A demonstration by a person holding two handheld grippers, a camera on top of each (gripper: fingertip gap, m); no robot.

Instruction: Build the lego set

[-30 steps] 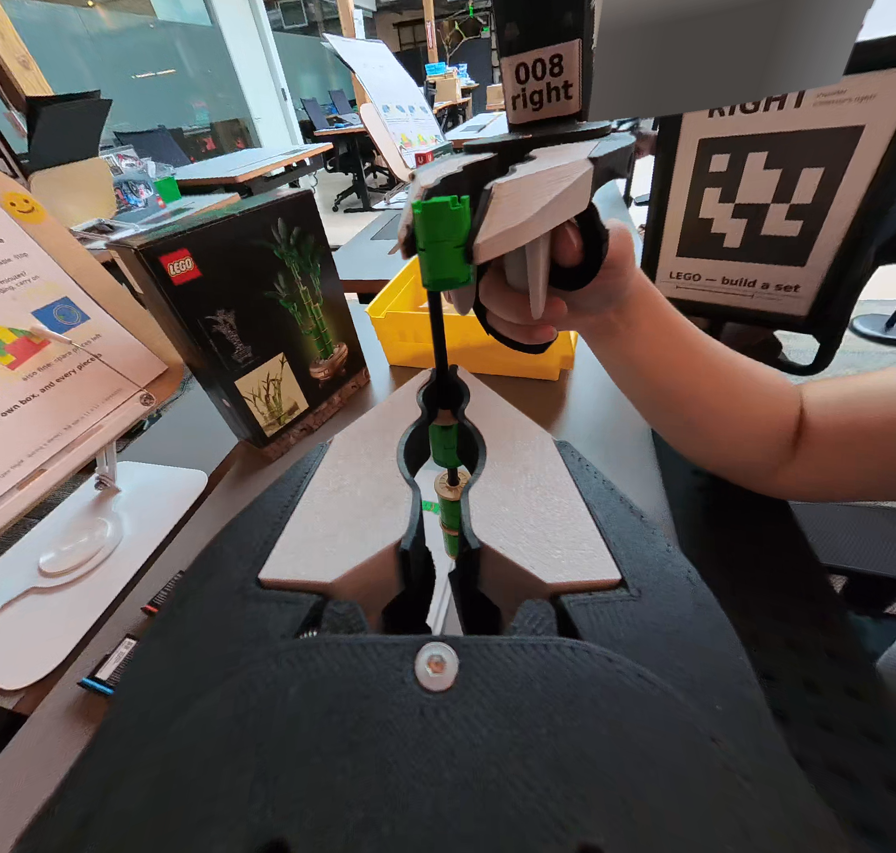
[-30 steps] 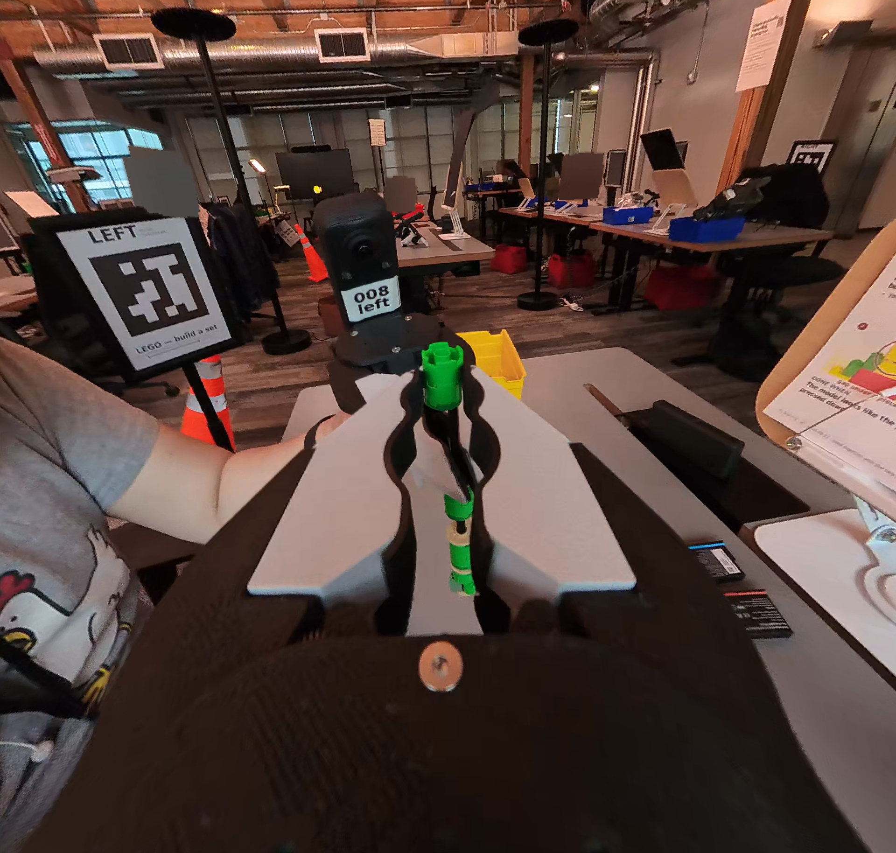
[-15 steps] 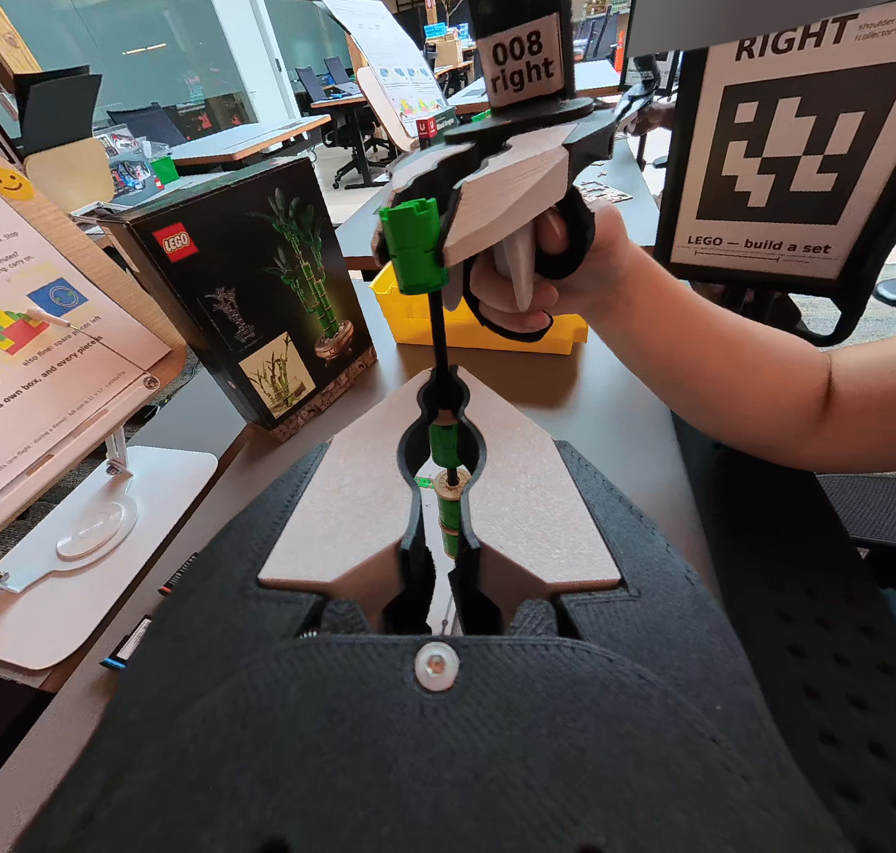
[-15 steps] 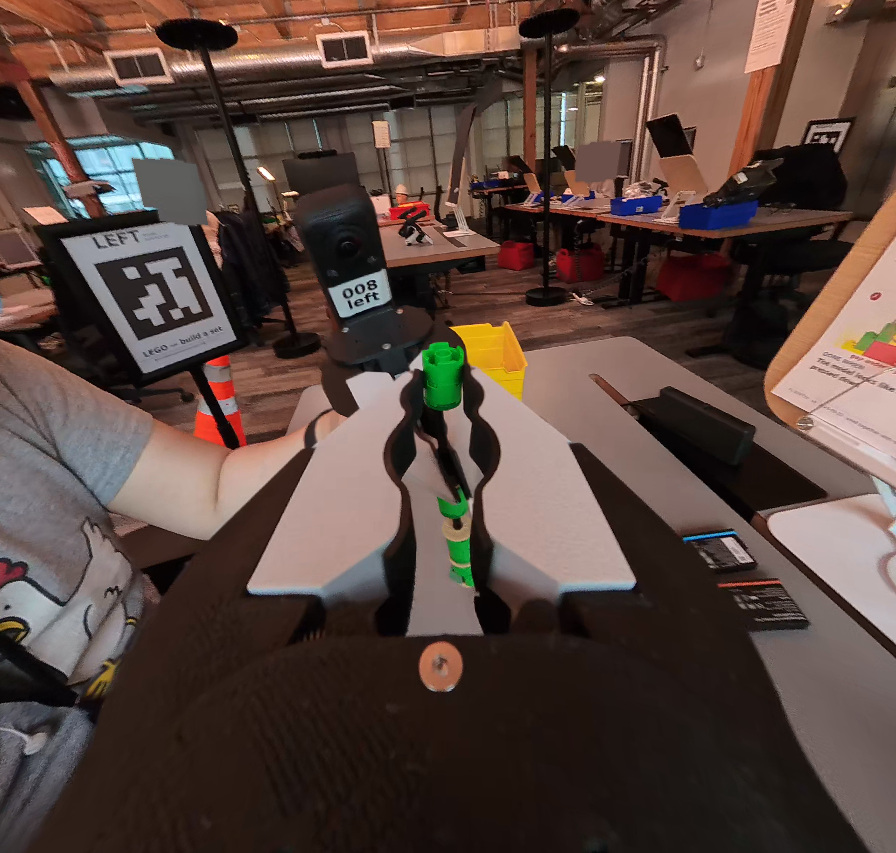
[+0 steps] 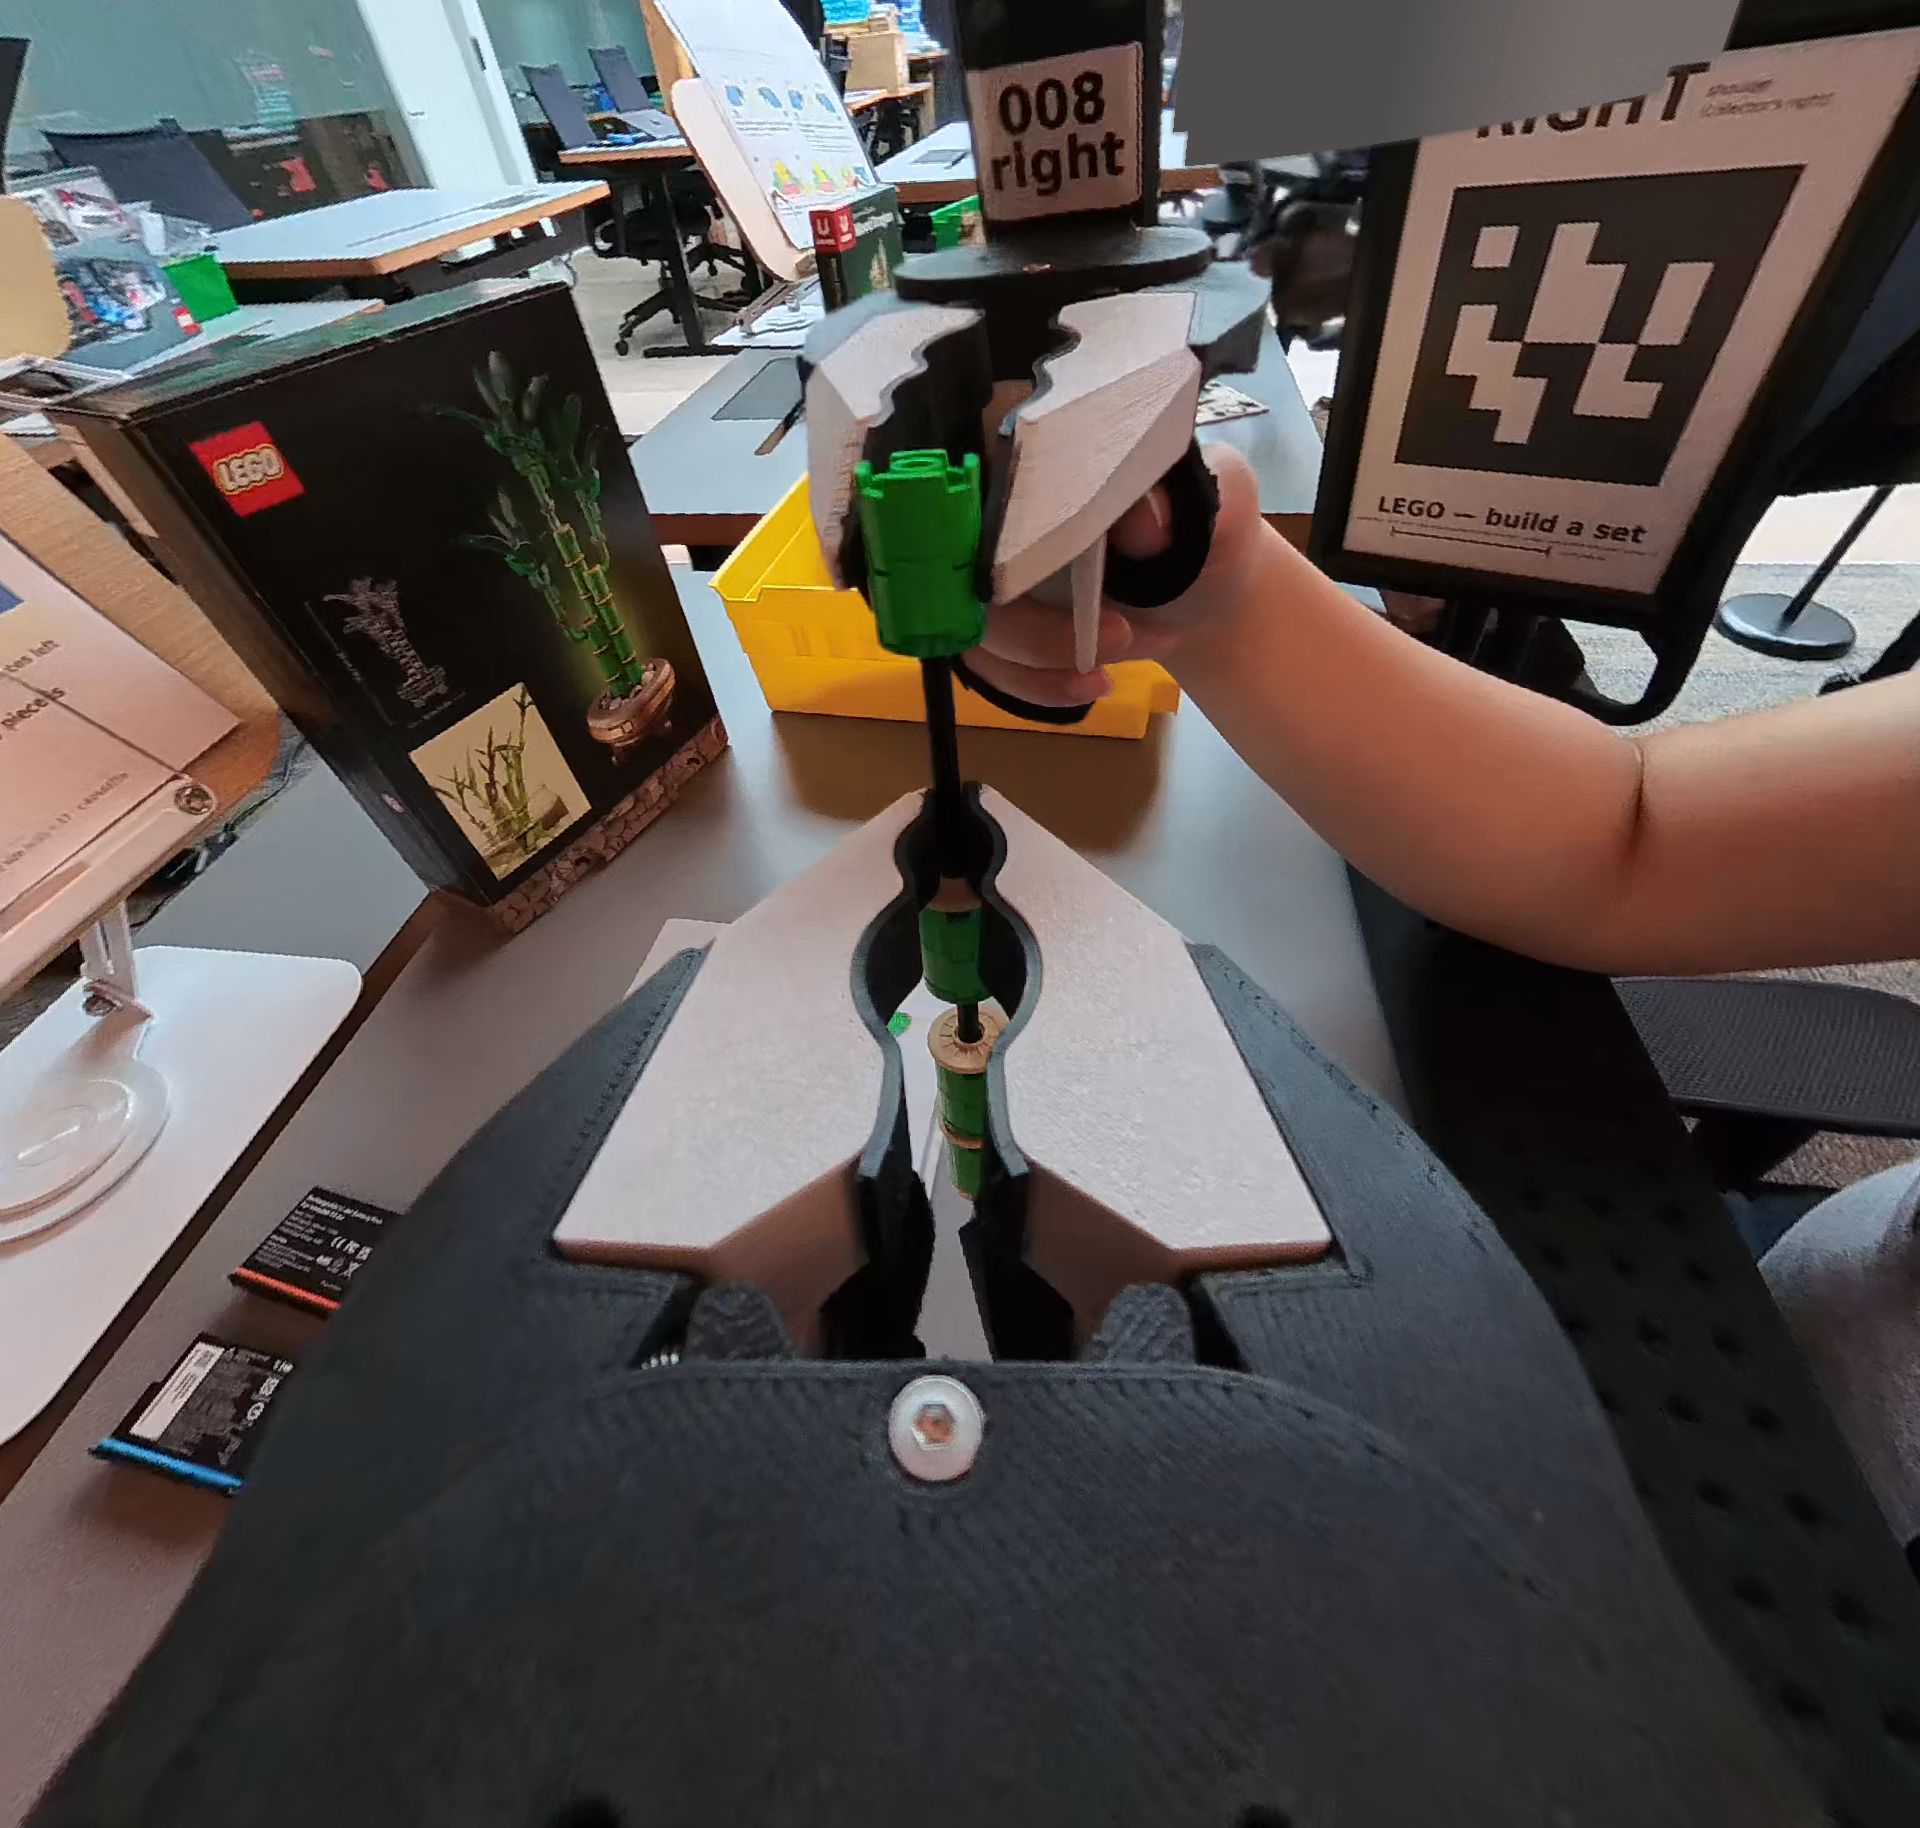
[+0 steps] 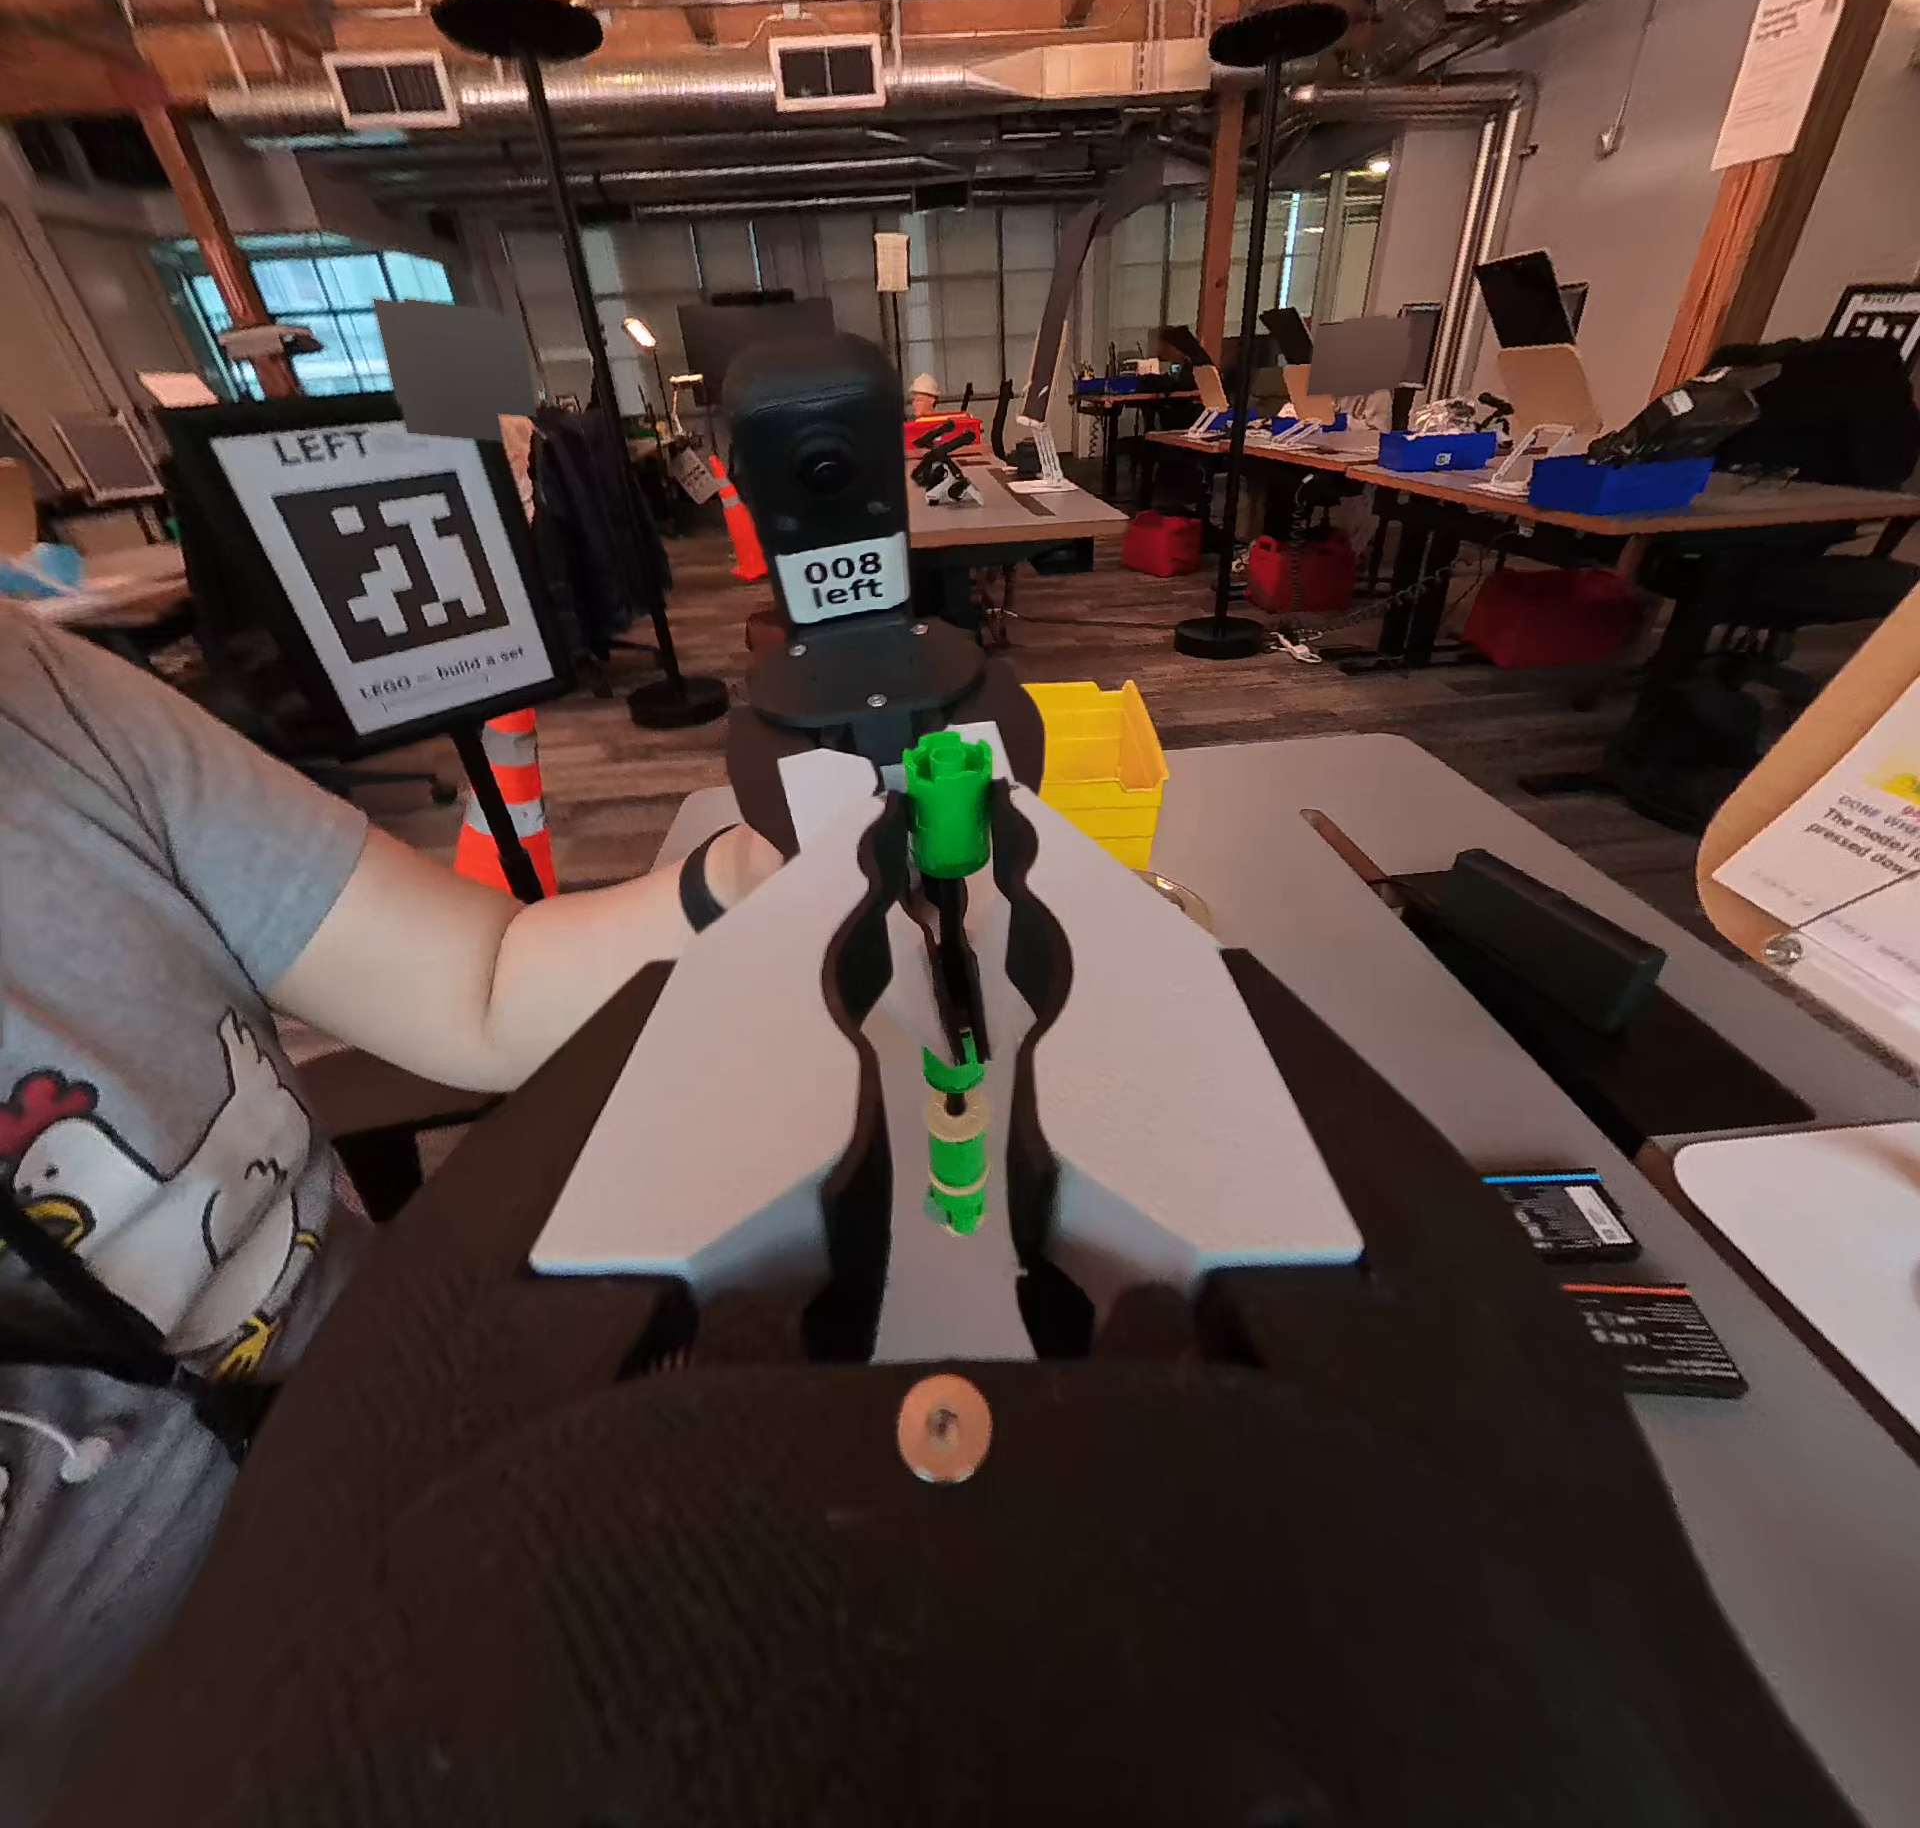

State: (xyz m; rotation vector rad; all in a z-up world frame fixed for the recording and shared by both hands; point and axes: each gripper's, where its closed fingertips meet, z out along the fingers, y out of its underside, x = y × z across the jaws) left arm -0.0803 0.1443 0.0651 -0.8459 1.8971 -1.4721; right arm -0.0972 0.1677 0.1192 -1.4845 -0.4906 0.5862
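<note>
Between the pressed-in fingers (image 5: 790, 1072) of the left gripper (image 5: 951, 833) lies a black rod (image 5: 943, 729) threaded with small green and tan pieces (image 5: 961, 1082), pinched near its tip. At 12 o'clock beyond, the right gripper (image 5: 935, 542) pinches the green cylinder (image 5: 920, 552) at the rod's far end. A yellow bin (image 5: 790, 625) sits behind; the set's black box (image 5: 416, 573) stands at 10 o'clock.
</note>
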